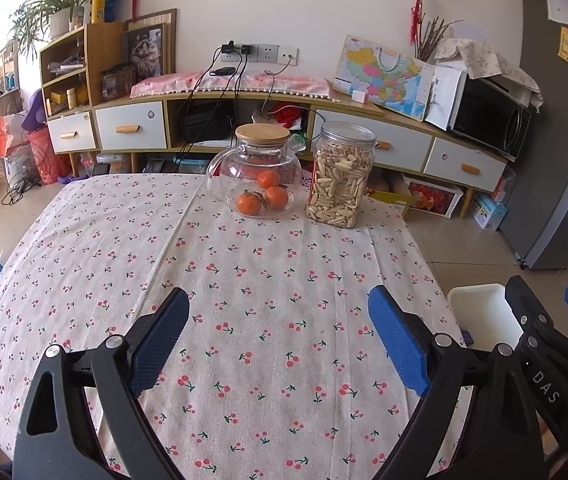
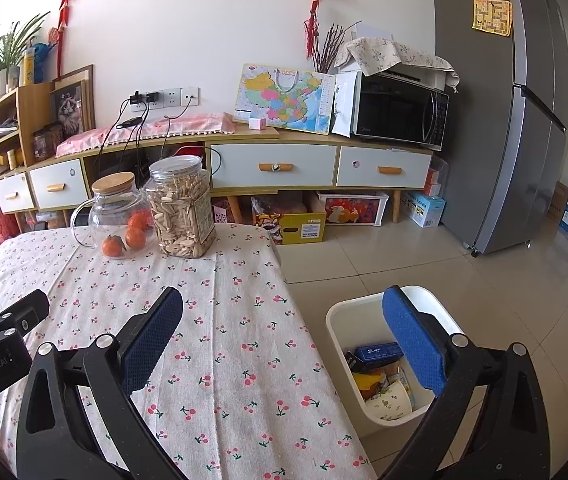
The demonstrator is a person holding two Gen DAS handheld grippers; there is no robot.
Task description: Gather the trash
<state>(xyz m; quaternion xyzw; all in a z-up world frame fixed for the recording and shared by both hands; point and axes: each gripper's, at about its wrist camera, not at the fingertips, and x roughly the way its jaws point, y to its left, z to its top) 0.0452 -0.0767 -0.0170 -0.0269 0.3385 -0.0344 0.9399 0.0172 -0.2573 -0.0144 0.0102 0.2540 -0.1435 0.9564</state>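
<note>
Left claw [image 1: 279, 336] and right claw [image 2: 284, 336], both with jaws spread wide and nothing between the blue pads, hover over the near part of the desk [image 1: 243, 280], which is covered with a cherry-print cloth. No loose trash shows on the cloth in either view. The collected trash [image 2: 380, 380] lies in the white bin [image 2: 340, 308] on the floor just right of the desk's near right corner: a dark blue carton, a printed paper cup, and yellow and orange wrappers.

Handling, as judged: all of it looks light and easily crushed; the carton is stiff enough to be pinched across its flat faces, the cup is best taken at its rim, and wrappers would slip unless gathered.

Surroundings: at the desk's far edge stand a glass teapot [image 1: 255, 176] with a wooden lid, holding three oranges, and just right of it a clear jar of seeds [image 1: 342, 176]. Both are fragile or tippable but lie well apart from the claws. Nothing obstructs the way to the bin.
</note>
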